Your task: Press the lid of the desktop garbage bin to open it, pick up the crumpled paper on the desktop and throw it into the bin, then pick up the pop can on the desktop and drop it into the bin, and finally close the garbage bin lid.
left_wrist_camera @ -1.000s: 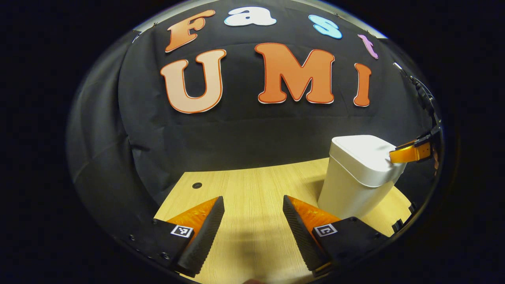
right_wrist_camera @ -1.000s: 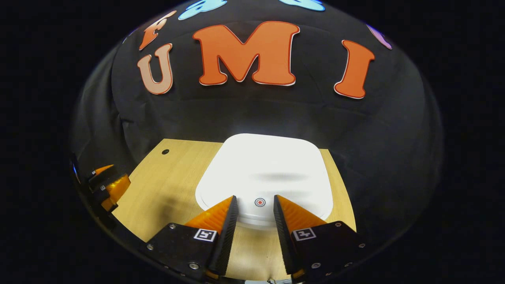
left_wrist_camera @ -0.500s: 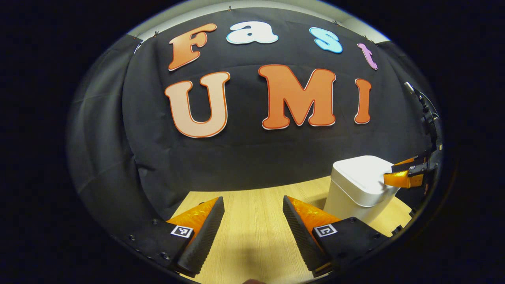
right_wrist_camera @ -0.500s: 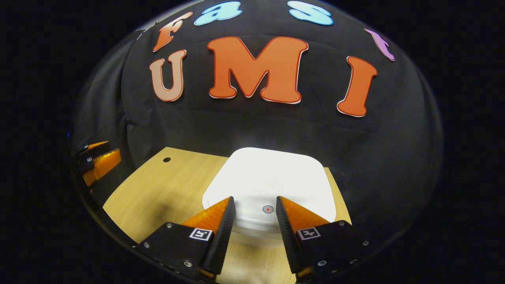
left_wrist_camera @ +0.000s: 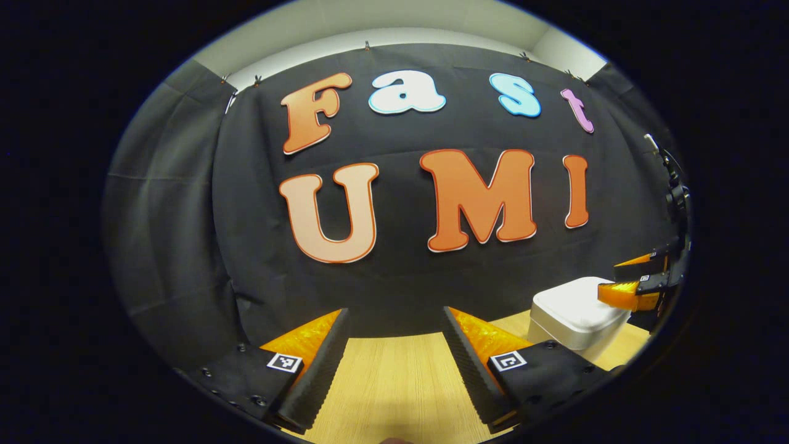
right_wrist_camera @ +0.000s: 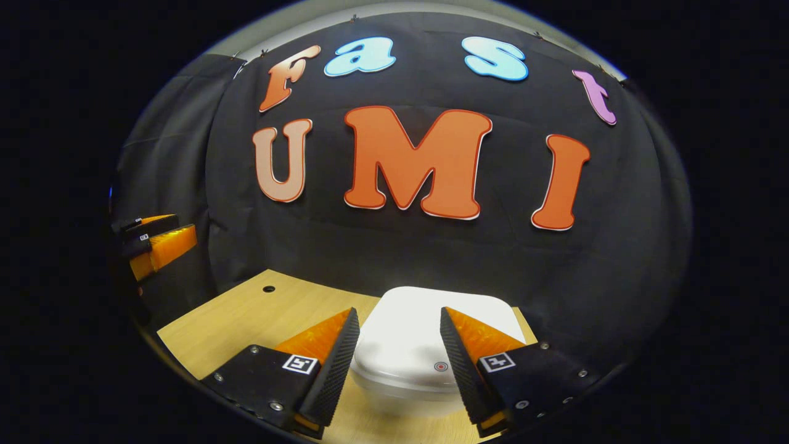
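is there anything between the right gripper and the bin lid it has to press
Nothing visible stands in the way. In the right gripper view the right gripper is open, with the closed white lid of the bin directly ahead between its fingers, and the round target mark near the lid's front edge uncovered.

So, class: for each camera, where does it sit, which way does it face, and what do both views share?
Left gripper view: rides the left gripper, facing the cloth wall over the desk; its own open fingers show below, the bin and right gripper far right.
Right gripper view: rides the right gripper, above the closed bin; own open fingers show, the left gripper far left.
Shared: bin, desk, wall.
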The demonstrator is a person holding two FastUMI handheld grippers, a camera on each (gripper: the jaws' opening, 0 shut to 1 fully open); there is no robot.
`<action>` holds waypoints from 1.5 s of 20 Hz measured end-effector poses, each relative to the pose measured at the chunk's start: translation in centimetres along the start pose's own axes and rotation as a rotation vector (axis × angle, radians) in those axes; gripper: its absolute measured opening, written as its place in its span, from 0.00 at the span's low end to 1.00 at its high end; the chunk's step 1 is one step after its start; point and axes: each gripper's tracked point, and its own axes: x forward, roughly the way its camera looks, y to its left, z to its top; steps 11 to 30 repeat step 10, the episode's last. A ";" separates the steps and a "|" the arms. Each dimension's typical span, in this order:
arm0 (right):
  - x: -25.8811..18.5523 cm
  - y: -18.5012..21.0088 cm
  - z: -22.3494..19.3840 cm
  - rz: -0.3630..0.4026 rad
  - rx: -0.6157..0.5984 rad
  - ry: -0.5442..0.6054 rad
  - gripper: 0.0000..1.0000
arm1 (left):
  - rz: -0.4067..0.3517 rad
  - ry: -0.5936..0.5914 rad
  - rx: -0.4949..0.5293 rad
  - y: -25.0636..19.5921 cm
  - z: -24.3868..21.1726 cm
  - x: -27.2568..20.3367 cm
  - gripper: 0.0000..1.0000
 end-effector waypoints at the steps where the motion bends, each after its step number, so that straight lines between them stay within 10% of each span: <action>1: -0.1 0.3 0.4 0.002 0.003 -0.022 0.83 | 0.001 -0.023 -0.009 0.2 0.5 0.1 0.95; 30: -0.6 4.0 2.3 0.016 -0.084 -0.148 0.86 | 0.024 -0.090 -0.048 1.4 1.8 -0.6 0.96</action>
